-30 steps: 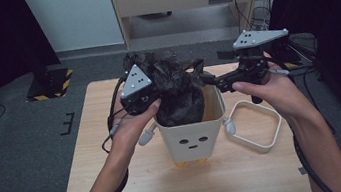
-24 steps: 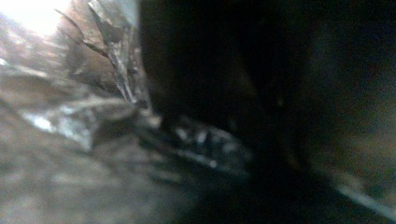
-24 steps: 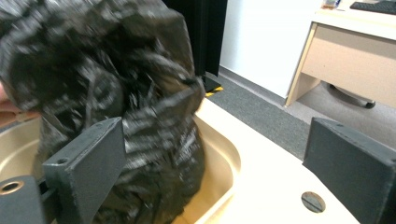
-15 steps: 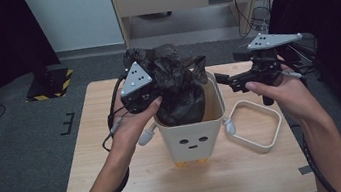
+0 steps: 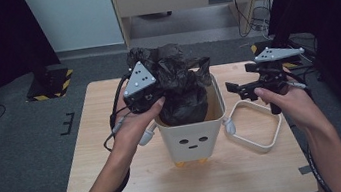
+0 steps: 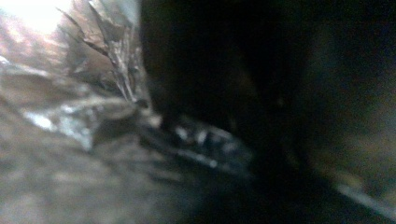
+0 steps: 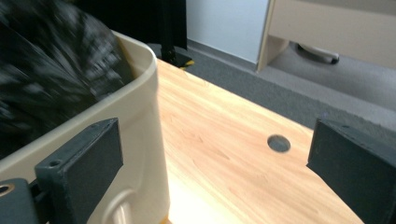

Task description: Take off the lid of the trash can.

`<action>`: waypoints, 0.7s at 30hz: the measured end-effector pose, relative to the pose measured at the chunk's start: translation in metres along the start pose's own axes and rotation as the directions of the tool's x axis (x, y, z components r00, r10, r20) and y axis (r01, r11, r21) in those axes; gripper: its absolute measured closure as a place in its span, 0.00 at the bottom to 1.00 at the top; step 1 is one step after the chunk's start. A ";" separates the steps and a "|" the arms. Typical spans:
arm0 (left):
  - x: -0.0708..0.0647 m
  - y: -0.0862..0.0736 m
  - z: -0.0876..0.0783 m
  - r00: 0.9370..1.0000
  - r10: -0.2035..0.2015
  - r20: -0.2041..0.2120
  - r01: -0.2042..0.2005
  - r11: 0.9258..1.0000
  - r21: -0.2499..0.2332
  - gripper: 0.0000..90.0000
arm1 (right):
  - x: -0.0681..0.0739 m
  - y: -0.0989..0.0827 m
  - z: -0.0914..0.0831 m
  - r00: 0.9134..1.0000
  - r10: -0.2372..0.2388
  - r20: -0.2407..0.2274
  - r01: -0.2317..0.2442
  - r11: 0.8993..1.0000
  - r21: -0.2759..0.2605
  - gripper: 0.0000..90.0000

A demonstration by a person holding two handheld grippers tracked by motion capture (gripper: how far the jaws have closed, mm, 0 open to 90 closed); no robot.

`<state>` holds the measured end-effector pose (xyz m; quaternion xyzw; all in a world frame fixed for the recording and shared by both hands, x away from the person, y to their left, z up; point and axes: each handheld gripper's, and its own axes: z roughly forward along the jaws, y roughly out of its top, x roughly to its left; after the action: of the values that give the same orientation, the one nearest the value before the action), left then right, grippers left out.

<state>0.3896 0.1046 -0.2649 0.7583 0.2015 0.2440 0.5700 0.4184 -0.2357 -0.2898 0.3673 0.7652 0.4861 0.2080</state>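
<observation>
Work: lining the cream bin (image 5: 192,138) with a black bag (image 5: 176,82).
Bag: bunched in the bin's mouth at table centre, spilling over the rim from 9 to 12 o'clock.
Left gripper (image 5: 146,97): unmoved at the bin's 10 o'clock, clenched on the bag's plastic.
Right gripper (image 5: 251,88): jaws spread, nothing between them; it had drawn back from the bag to 3 o'clock and sunk beside the wall.
Ring (image 5: 255,127): white frame lying on the table at the bin's 4 o'clock.
Meaning: the right gripper probably went for a fresh hold on the rim or ring.
</observation>
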 end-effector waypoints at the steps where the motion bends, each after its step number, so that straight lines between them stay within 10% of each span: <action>1: 0.000 0.000 0.000 1.000 0.000 0.000 0.000 1.000 0.000 0.97 | 0.000 0.000 0.000 1.000 0.000 0.000 0.000 1.000 0.000 0.04; 21: 0.004 0.002 0.002 1.000 0.000 -0.001 0.000 1.000 -0.025 0.97 | -0.017 -0.076 0.033 0.992 0.104 0.064 -0.109 0.991 0.082 0.04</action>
<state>0.3941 0.1045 -0.2626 0.7510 0.1986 0.2471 0.5792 0.4247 -0.2487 -0.3729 0.4307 0.7580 0.4520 0.1886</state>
